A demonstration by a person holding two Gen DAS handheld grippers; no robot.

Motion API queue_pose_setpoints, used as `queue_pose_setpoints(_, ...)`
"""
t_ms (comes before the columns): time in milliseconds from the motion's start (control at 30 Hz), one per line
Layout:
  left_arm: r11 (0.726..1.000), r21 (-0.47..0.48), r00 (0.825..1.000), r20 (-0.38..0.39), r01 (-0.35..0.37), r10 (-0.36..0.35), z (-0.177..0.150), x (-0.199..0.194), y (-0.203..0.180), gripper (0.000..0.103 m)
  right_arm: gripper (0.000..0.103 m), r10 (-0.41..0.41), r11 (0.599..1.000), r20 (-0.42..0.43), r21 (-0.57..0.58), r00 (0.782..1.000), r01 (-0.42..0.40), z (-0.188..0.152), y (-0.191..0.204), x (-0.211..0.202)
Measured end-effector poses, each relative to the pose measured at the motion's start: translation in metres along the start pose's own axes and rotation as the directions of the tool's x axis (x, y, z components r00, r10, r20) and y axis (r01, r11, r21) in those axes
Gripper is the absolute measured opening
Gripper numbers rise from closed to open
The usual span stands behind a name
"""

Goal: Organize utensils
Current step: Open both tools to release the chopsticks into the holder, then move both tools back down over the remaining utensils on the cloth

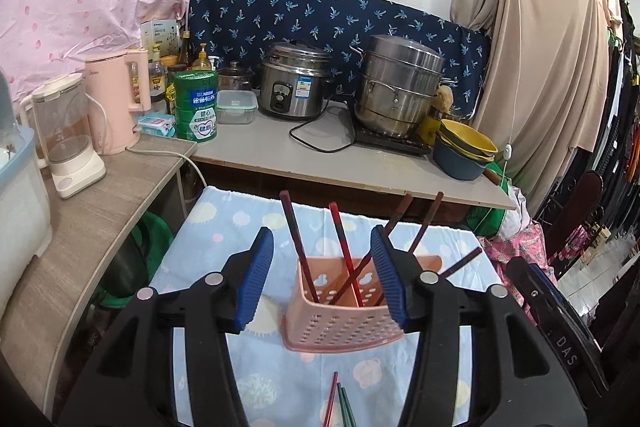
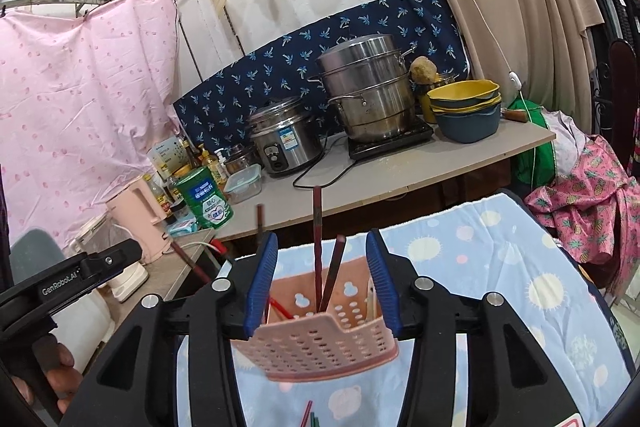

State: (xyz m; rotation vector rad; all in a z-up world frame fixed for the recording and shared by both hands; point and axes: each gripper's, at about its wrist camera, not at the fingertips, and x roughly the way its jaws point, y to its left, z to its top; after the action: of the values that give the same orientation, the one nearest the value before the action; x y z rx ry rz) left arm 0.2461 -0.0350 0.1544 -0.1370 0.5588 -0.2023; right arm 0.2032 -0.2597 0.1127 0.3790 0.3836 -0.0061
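Note:
A pink perforated utensil holder stands on a light blue patterned cloth. Several red and dark chopsticks stand slanted in it. My left gripper is open, its blue pads either side of the chopsticks and gripping nothing. My right gripper is open too, framing the holder from another side with nothing pinched. A few loose chopsticks lie on the cloth near me. In the right wrist view a hand holds the left gripper's black body.
Behind the cloth runs a grey counter with a rice cooker, a steel steamer pot, stacked yellow and blue bowls and a green tin. A pink kettle and a blender stand left. Clothes hang right.

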Motion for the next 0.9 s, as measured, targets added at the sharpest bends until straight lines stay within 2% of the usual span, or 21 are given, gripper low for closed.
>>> queue_pose_setpoints(200,1.000,0.011,0.998,-0.056,0.009,-0.009,-0.030,-0.014,0.001,0.048,0.047,0.013,0.999,-0.052,0.036,0.999,-0.011,-0.026,-0.004,-0.026)
queue_pose_setpoints(400,1.000,0.013,0.989,-0.147,0.018,-0.016,-0.084,-0.023,0.005,0.048,0.047,0.020,0.999,-0.147,0.050,0.989,-0.013,-0.073,-0.010,-0.050)
queue_pose_setpoints(567,1.000,0.020,0.972,-0.236,0.018,-0.013,-0.137,-0.027,0.008,0.048,0.047,-0.002,1.000,-0.252,0.021,0.968,0.007,-0.123,-0.015,-0.066)
queue_pose_setpoints(767,0.999,0.037,0.956,-0.294,0.023,-0.011,-0.187,-0.035,0.010,0.048,0.047,-0.063,0.997,-0.350,-0.071,0.934,0.041,-0.179,-0.018,-0.083)
queue_pose_setpoints(900,0.998,0.059,0.947,-0.321,0.011,0.009,-0.212,-0.038,0.012,0.048,0.047,-0.090,0.991,-0.384,-0.123,0.919,0.046,-0.204,-0.019,-0.093)
